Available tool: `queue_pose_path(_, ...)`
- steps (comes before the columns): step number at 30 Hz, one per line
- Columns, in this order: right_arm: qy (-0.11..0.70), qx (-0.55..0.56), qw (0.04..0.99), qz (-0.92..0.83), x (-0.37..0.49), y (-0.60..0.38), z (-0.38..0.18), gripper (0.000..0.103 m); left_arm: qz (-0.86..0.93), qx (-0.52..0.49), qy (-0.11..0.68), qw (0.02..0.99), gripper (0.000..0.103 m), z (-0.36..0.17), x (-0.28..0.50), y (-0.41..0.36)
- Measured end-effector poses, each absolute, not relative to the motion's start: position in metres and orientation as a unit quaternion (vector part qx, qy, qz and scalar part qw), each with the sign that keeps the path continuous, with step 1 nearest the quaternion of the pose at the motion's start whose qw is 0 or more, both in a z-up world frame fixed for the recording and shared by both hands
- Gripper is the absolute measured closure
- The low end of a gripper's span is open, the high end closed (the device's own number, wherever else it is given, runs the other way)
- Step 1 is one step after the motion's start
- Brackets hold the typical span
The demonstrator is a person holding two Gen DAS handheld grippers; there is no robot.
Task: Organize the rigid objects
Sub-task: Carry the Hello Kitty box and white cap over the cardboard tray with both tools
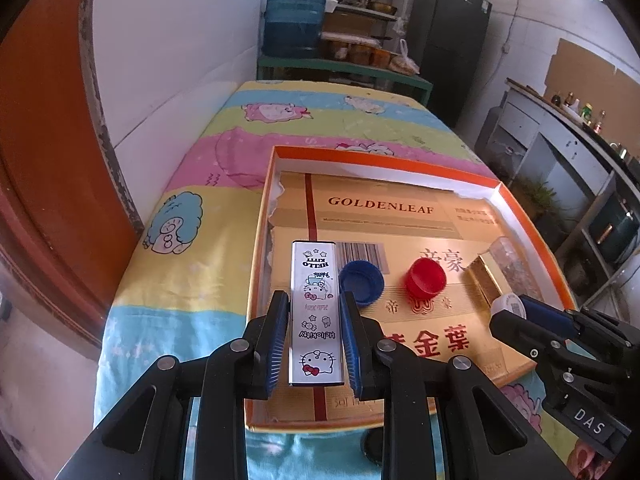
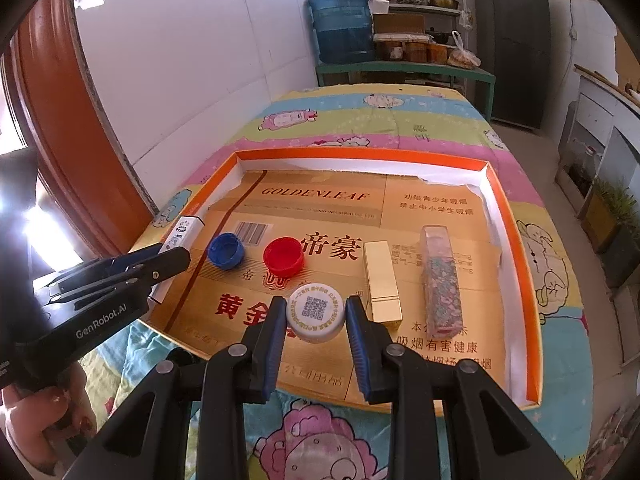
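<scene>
Left wrist: left gripper (image 1: 316,340) clamped on the slim case (image 1: 316,312), long axis running straight out along the fingers, held above the tray's (image 1: 532,236) left end. Blue cap (image 1: 361,282) just right of it, red cap (image 1: 426,282) further right.

Right wrist: right gripper (image 2: 316,324) clamped on the white cap (image 2: 316,312) over the tray's near edge (gold box (image 2: 382,284) just right). Patterned box (image 2: 440,280) beyond, also in tray

The right gripper (image 2: 316,316) clamps a white cap (image 2: 316,311). Ahead-left lie a red cap (image 2: 283,258) and blue cap (image 2: 226,250); ahead-right, a gold box (image 2: 382,282).
</scene>
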State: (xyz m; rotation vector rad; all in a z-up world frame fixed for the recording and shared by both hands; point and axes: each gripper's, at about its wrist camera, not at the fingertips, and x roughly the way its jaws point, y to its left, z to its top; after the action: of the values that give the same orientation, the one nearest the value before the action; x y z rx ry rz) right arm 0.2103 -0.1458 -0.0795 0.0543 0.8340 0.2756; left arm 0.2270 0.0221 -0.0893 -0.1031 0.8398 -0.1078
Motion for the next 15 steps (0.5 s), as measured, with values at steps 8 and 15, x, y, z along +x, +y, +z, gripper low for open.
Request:
queue_pose_path(8,0.409,0.025,0.902,0.133,0.22,-0.143,-0.085,0.072,-0.052,-0.051,0.413,0.908,0.076,-0.096,0.236,0.023)
queue_pose_path(15,0.413,0.023,0.901,0.134,0.225,-0.14,-0.09,0.072,-0.055,-0.055,0.412,0.908,0.076,-0.098,0.238,0.023)
